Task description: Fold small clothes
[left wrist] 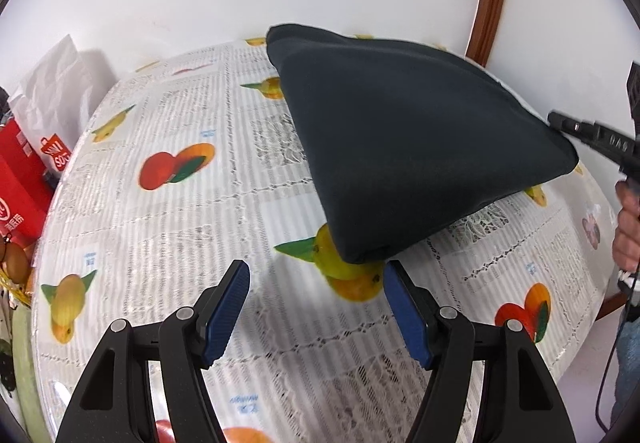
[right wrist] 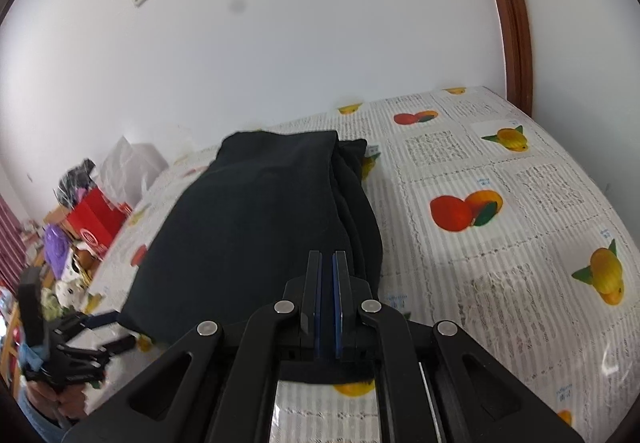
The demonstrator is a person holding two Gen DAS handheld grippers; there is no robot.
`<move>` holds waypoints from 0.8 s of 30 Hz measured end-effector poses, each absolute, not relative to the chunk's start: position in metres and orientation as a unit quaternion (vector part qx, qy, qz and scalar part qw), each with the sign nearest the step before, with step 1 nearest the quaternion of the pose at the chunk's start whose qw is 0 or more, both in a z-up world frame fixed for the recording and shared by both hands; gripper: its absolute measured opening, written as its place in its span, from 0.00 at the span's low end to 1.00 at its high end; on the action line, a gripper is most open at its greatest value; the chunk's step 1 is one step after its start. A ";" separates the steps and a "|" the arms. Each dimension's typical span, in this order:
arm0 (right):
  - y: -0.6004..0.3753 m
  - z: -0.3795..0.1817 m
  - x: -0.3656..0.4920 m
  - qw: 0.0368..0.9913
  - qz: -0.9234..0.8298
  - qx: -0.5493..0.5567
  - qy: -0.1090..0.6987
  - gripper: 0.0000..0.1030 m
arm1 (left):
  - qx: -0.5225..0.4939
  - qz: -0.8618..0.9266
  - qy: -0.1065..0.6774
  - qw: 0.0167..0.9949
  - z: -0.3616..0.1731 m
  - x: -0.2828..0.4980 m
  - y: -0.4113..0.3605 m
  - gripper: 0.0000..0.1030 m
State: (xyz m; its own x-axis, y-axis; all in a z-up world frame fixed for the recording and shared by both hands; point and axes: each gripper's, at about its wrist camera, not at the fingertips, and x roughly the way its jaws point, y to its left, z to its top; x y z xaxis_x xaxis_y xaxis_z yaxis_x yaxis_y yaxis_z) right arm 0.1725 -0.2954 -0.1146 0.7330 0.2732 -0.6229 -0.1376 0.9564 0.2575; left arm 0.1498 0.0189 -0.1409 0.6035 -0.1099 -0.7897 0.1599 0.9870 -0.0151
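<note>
At nine o'clock in the left wrist view, a red box (left wrist: 18,179) is showing white Chinese characters, too blurred to read. A tag (left wrist: 54,159) beside it is displaying "90".

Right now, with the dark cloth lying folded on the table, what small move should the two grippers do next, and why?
Probably close the left gripper on the near corner of the dark cloth. Its jaws stand open and empty just short of that corner, while the right gripper looks shut at the cloth's edge. With both ends held, the next fold over the fruit-print tablecloth could start.
</note>
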 end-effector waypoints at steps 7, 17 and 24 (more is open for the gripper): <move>-0.291 -0.116 0.165 0.924 0.093 0.058 0.366 0.06 | 0.017 -0.070 0.423 0.903 -0.122 0.144 0.025 0.65; -0.293 -0.092 0.175 0.928 0.071 0.024 0.364 0.10 | 0.004 -0.073 0.416 0.906 -0.107 0.179 0.021 0.65; -0.288 -0.075 0.212 0.927 0.069 0.012 0.367 0.30 | -0.002 -0.064 0.413 0.909 -0.099 0.206 0.027 0.65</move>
